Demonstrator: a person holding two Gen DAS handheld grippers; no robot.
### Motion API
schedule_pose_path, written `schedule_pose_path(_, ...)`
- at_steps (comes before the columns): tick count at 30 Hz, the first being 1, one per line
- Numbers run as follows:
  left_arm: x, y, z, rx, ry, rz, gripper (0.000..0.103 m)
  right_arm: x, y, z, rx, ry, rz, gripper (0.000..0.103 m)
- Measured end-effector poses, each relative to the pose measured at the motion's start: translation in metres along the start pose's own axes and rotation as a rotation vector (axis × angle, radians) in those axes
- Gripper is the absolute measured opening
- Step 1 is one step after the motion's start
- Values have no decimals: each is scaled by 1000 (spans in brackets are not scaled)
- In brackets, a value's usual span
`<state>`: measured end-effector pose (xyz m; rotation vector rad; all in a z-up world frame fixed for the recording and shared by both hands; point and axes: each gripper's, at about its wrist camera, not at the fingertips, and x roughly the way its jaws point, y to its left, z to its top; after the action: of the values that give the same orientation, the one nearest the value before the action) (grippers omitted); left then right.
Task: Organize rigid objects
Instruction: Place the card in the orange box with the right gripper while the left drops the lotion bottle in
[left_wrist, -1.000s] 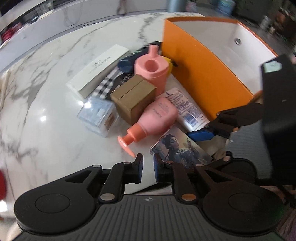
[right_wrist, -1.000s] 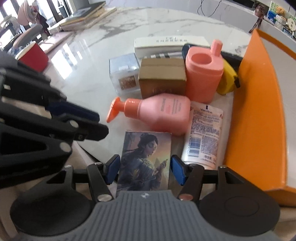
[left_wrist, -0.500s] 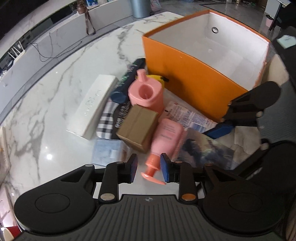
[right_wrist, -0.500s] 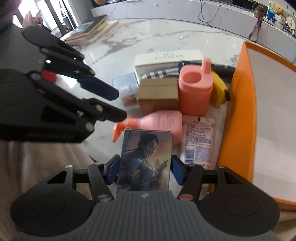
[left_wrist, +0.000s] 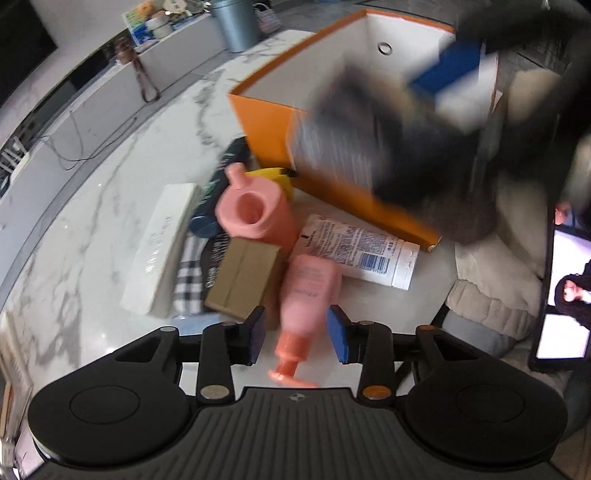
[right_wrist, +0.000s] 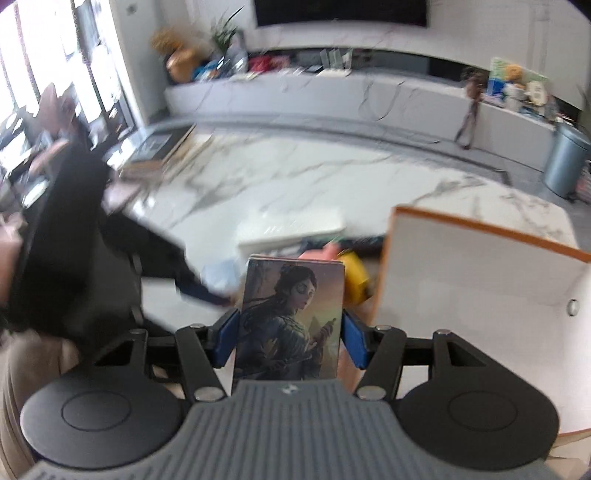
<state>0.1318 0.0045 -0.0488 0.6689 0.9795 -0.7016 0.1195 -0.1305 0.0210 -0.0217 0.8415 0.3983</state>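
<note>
My right gripper (right_wrist: 290, 338) is shut on a picture box with a painted woman (right_wrist: 290, 321) and holds it in the air beside the orange box (right_wrist: 480, 273). In the left wrist view the held box (left_wrist: 354, 147) is a dark blur over the orange box (left_wrist: 269, 125). My left gripper (left_wrist: 295, 334) is open, its jaws on either side of a pink pump bottle (left_wrist: 308, 291) lying on the marble table. A pink jug (left_wrist: 255, 210), a brown carton (left_wrist: 242, 282), a white tube (left_wrist: 364, 249) and a long white box (left_wrist: 160, 247) lie beside it.
A checked cloth (left_wrist: 188, 273), a dark bottle (left_wrist: 207, 221) and a yellow object (left_wrist: 279, 177) sit in the pile by the orange box. A grey bin (left_wrist: 236, 22) stands beyond the table (left_wrist: 110, 173). A beige cushion (left_wrist: 491, 302) is at the right.
My right gripper has lifted the picture box off the table and carried it up toward the orange box. My left gripper has opened wider and come over the pink pump bottle.
</note>
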Motion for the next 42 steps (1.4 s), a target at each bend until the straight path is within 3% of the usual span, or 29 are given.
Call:
schedule_pose_path(5,31,-2,7,-6,38,-9,48,-18,-27,11,34,-50,-63,59)
schedule_pose_path(12,43,-3,13,-28,81,-10,56,-10,-82,14,92,14,-140,60)
schedule_pose_path(20,60,-6,20,-54,120,-15,53,32,-116,6,195,108,-106,60)
schedule_pose_path(24,53,-1,20,-138,137,-7,51,53,-118,-3,211,150,-83,60)
schedule_pose_path(32,-9,15,46,-286,1,-49,51,67,-136,-6,212,177,-86,60)
schedule_pose_path(35,-29,23,69,-329,-61,-52,51,65,-141,-2,208,165,-85,60)
schedule_pose_path(39,-43,31,110,-394,-134,-114,51,62,-152,2,215,152,-83,60)
schedule_pose_path(42,-37,32,138,-427,-143,-140,51,66,-161,5,209,167,-85,60)
